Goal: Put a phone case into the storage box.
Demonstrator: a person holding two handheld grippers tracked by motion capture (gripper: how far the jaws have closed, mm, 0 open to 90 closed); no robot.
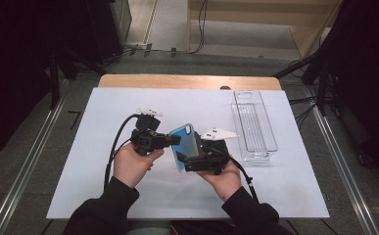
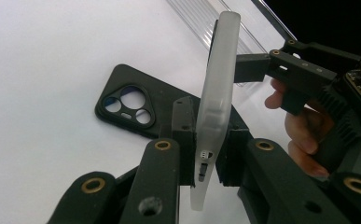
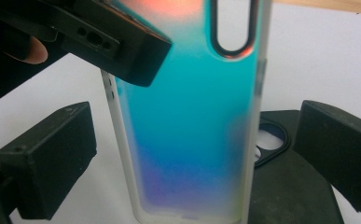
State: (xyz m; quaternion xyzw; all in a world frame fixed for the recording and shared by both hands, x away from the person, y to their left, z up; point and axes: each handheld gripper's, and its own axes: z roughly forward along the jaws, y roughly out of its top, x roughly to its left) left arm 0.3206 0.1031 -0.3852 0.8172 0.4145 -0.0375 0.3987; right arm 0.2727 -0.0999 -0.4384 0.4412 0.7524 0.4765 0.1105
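A: What is the left gripper (image 1: 172, 140) doing with the blue phone case (image 1: 185, 145)?

B: Its fingers (image 2: 183, 135) are pinching the case by its faces, near one end. In the left gripper view the frosted edge is standing up between them, lifted clear of the white worktop (image 1: 99, 147).

A: And the right gripper (image 1: 189, 155)?

B: Its fingers (image 3: 47, 163) are spread wide, one on each side of the case, touching neither long edge in the right gripper view. It looks like a handover or a two-handed hold is being set up, though that is my guess.

A: How should it be closing?

B: Slowly and square to the long edges, I think, well away from the camera cutout where the rim is thin. The left should be keeping its pinch until the right is firm.

A: Anything underneath?

B: A black phone case (image 2: 136, 105) is lying flat on the worktop just below, camera holes showing. A clear tray (image 1: 253, 125) is sitting farther off on the right.
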